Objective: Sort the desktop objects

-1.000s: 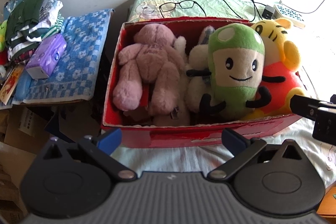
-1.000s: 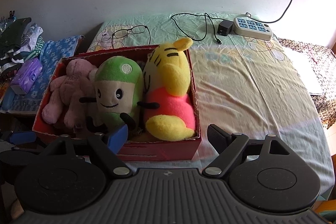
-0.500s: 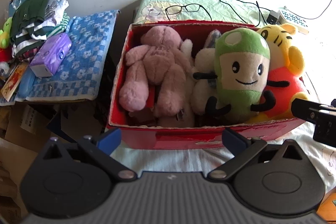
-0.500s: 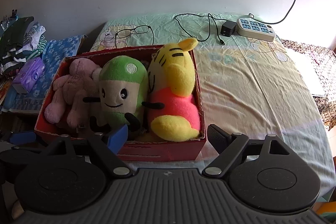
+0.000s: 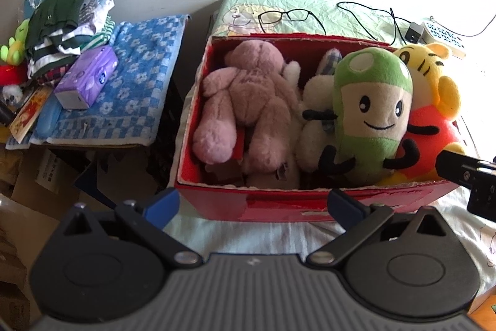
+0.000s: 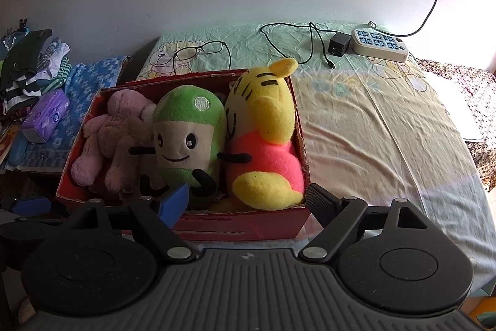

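Both grippers empty, jaws wide apart. Red box (image 6: 217,227) w/ plush toys sits at 12 o'clock of left gripper (image 5: 252,203), 11 o'clock of right gripper (image 6: 248,199); glasses (image 6: 200,50) beyond, nearer left.

Both wrist views look down, close, sharing the red box (image 5: 279,203).

Eyeglasses (image 6: 200,51), power strip (image 6: 379,45), black charger (image 6: 338,45), blue floral towel (image 5: 131,76)
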